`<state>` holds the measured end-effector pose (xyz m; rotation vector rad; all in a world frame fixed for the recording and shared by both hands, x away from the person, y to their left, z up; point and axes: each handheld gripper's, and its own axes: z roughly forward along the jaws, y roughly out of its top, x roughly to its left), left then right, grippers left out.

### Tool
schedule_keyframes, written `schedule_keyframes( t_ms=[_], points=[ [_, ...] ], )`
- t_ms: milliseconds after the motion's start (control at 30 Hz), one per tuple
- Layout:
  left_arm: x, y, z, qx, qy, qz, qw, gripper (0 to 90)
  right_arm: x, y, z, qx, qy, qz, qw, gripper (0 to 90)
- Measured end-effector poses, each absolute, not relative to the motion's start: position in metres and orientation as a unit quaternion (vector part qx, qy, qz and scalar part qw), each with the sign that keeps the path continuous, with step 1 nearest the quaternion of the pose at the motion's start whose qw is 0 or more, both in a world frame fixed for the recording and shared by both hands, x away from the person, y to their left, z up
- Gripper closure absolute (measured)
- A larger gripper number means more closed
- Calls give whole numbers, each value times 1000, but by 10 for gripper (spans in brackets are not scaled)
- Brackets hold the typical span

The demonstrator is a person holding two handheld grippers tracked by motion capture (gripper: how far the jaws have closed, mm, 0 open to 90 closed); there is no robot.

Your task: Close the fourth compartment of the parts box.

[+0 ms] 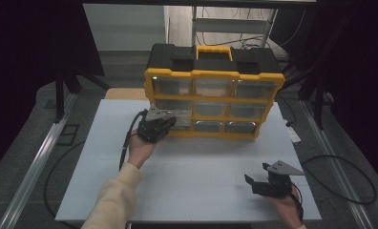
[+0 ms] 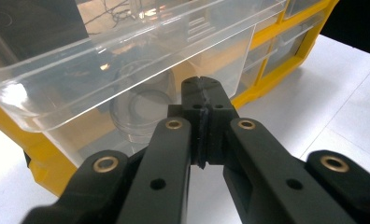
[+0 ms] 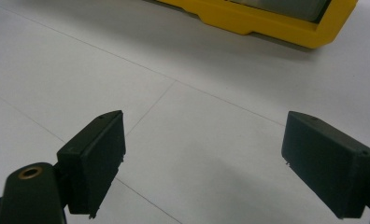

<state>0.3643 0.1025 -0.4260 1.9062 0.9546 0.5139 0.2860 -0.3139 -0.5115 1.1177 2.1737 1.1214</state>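
Two grippers are at work on a white table (image 1: 187,186), each in one hand of a person. At twelve o'clock on the table stands a yellow-framed plastic organiser cabinet with a black top and clear drawers (image 1: 215,98), three across and three rows high. The left gripper (image 1: 154,128) sits at the cabinet's bottom-left corner, about ten o'clock from the table's middle, its jaws pressed flat together with nothing between them. In the left gripper view (image 2: 202,100) the tips meet the front of a clear plastic drawer (image 2: 141,112), with a second clear drawer (image 2: 122,46) pulled out overhanging above it. Inside the lower drawer is a round transparent thing (image 2: 138,109), perhaps a roll of tape or a small cup; I cannot tell which. The other drawers look empty or too hazy to read.

The right gripper (image 1: 266,183) rests at five o'clock, jaws spread wide over bare table (image 3: 202,140), holding nothing.

My reading: the step is pushing or nudging a drawer. Next, a steady, straight push, keeping clear of the overhanging drawer.
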Motion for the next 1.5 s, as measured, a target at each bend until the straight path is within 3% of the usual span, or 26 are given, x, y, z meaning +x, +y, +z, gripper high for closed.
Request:
schedule_keyframes(
  t_ms=[1500],
  points=[
    [402, 98, -430, 773, 410, 219, 432, 888, 286, -315, -511, 407, 787, 408, 221, 145]
  ],
)
